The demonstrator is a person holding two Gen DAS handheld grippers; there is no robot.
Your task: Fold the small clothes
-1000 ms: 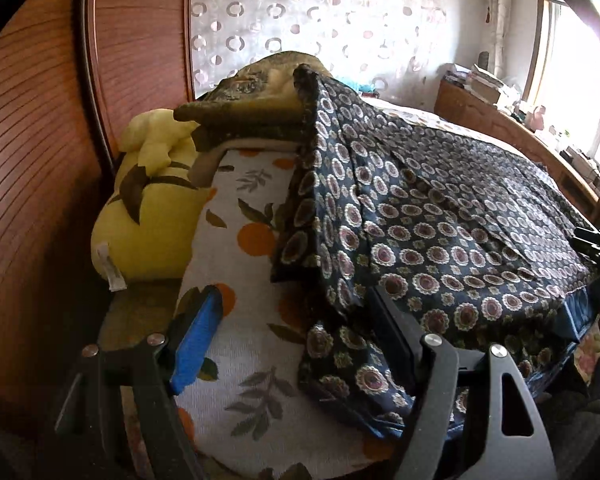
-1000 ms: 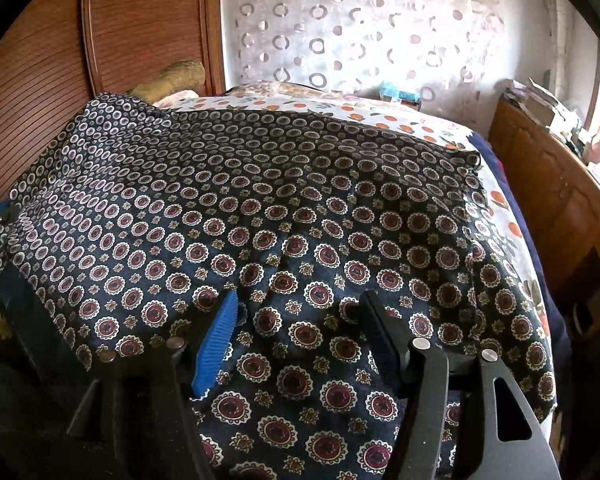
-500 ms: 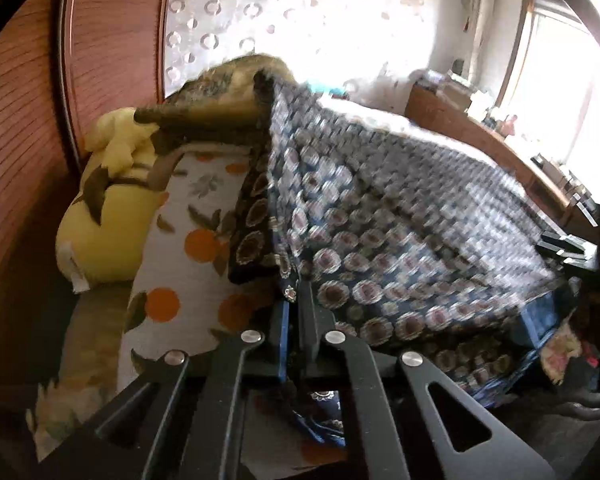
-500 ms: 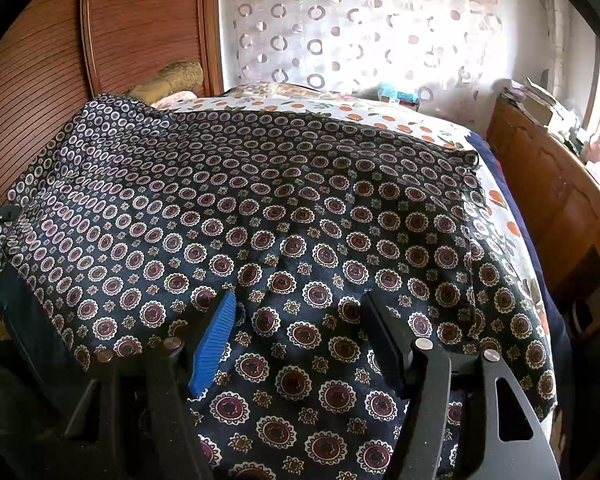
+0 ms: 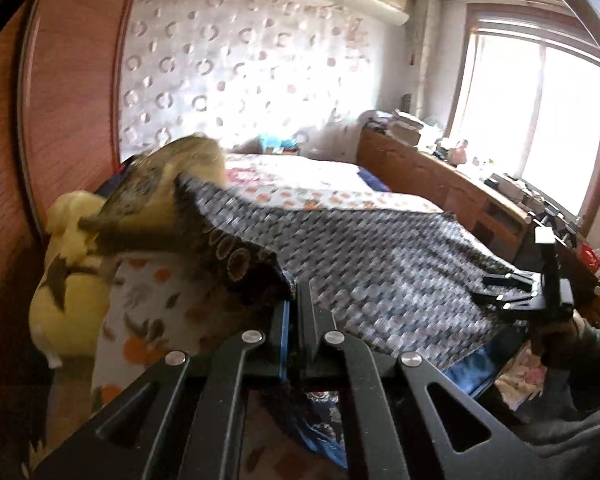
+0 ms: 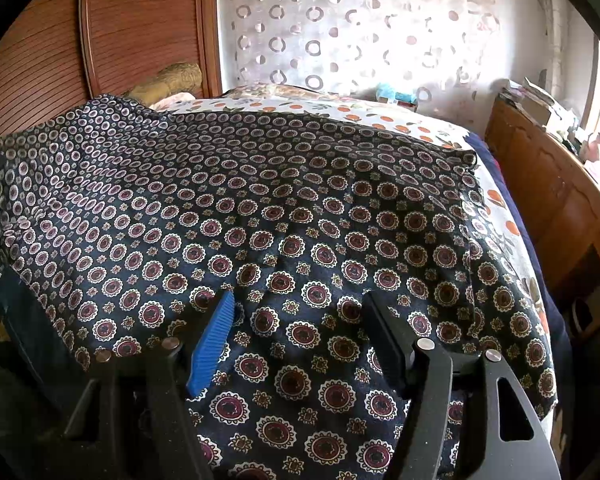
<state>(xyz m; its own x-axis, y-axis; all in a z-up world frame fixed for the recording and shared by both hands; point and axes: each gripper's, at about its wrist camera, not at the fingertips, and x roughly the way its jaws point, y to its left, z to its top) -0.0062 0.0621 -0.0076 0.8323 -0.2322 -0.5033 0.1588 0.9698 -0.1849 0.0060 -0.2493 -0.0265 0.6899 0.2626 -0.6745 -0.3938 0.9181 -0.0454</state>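
Observation:
A dark navy cloth point(image 6: 300, 200) printed with round maroon and white medallions is spread across the bed. In the left wrist view my left gripper point(image 5: 294, 300) is shut on the cloth's point(image 5: 380, 272) near corner, which is raised off the sheet and folds over at the jaws. My right gripper point(image 6: 300, 312) stands open just above the cloth's front part. The fabric lies under the gap between its blue pad and black pad, and neither pad presses on it. From the left wrist view the right gripper point(image 5: 516, 292) shows at the cloth's far right edge.
The bed sheet point(image 5: 148, 304) is white with orange fruit and leaves. A yellow plush toy point(image 5: 68, 292) and an olive pillow point(image 5: 156, 184) lie against the wooden headboard point(image 5: 60, 120). A cluttered wooden cabinet point(image 6: 548, 200) runs along the bed's right side, below a window.
My left gripper went from open to shut on the cloth's corner, then rose and tilted up, lifting that corner. The right gripper has stayed where it was, open.

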